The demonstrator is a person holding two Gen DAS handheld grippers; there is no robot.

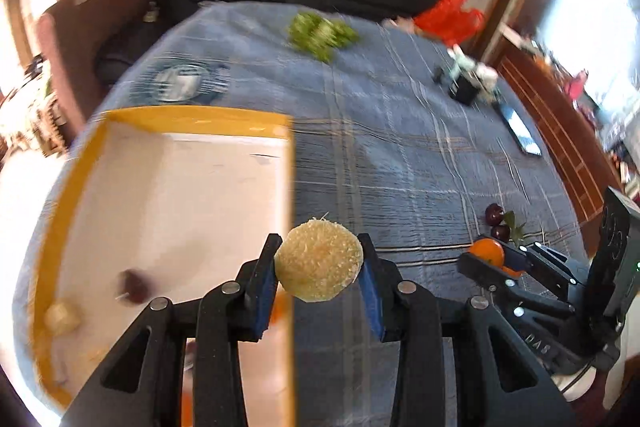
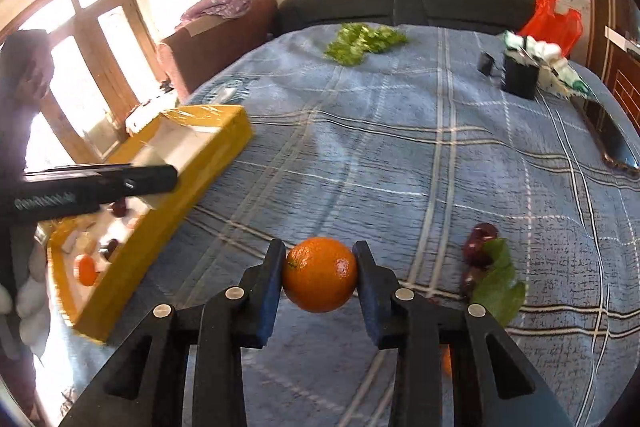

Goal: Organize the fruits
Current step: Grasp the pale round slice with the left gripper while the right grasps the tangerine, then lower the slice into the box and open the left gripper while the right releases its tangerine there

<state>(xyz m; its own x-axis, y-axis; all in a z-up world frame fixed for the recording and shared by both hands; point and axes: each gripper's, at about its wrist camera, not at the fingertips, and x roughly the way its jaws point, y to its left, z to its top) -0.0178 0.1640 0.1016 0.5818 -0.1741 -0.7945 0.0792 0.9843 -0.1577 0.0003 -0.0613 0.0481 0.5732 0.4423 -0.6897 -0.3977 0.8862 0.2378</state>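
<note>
My left gripper (image 1: pixel 319 267) is shut on a pale yellow rough-skinned fruit (image 1: pixel 319 261), held above the right edge of the yellow-rimmed box (image 1: pixel 192 117). The box holds a dark red fruit (image 1: pixel 134 285), a pale fruit (image 1: pixel 62 317) and others, blurred. My right gripper (image 2: pixel 320 273) is shut on an orange (image 2: pixel 320 274) above the blue plaid bedspread (image 2: pixel 400 131); it also shows in the left wrist view (image 1: pixel 490 253). Dark red fruits with a green leaf (image 2: pixel 482 247) lie just right of it. The box (image 2: pixel 168 203) shows at the left, with an orange (image 2: pixel 85 269) inside.
A bunch of green leafy vegetables (image 2: pixel 362 41) lies at the far end of the bed. A black container (image 2: pixel 519 77), white items and a red plastic bag (image 2: pixel 550 21) sit at the far right. A plate (image 1: pixel 182 83) lies beyond the box. A black headboard (image 2: pixel 400 3) is behind.
</note>
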